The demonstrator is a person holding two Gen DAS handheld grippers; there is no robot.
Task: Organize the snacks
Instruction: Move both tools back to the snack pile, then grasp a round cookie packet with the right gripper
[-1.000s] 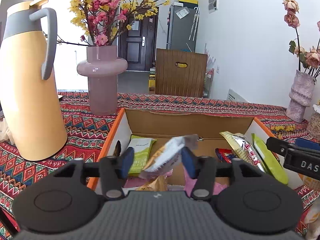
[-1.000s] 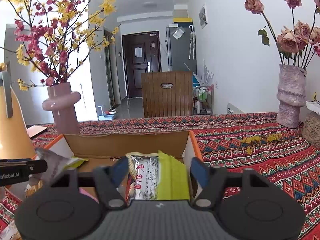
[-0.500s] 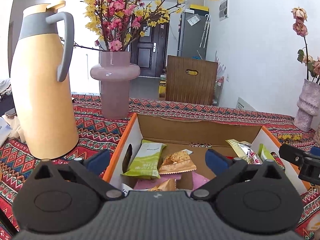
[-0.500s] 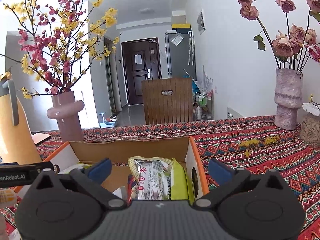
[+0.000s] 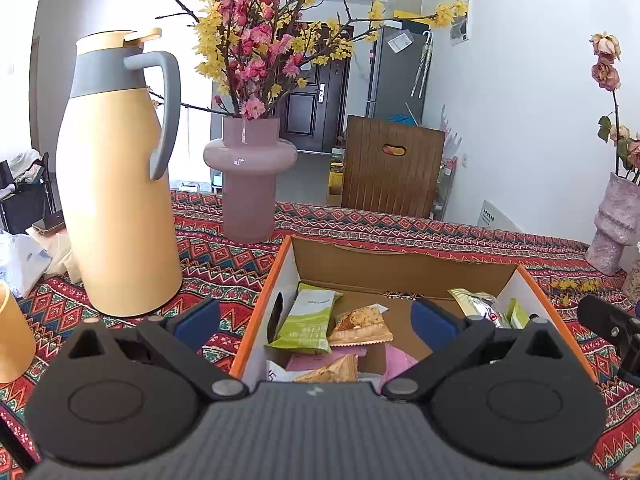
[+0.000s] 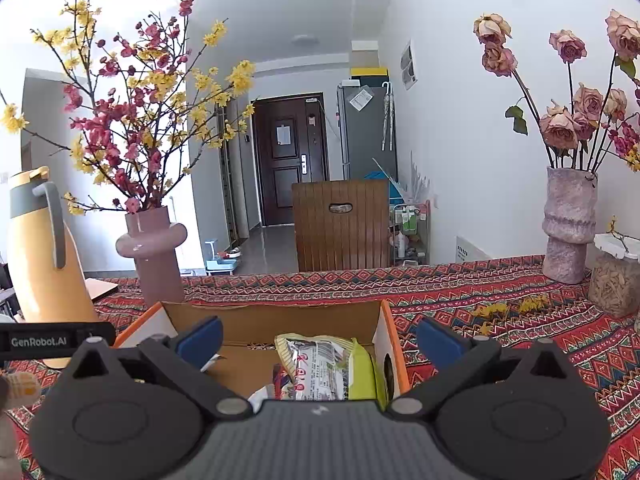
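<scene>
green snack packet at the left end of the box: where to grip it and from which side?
Judging by its pose: the green snack packet leans with its top end raised against the cardboard box back corner. Pinch across its narrow width near that raised end, coming from above and the open front; the left wall blocks a side approach.

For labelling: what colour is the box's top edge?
Orange, on the box rim; clearest in the left wrist view.

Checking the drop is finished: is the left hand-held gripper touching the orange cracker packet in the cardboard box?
Apart. The left wrist view shows the left hand-held gripper wide open, its blue pads clear of the orange cracker packet.
</scene>
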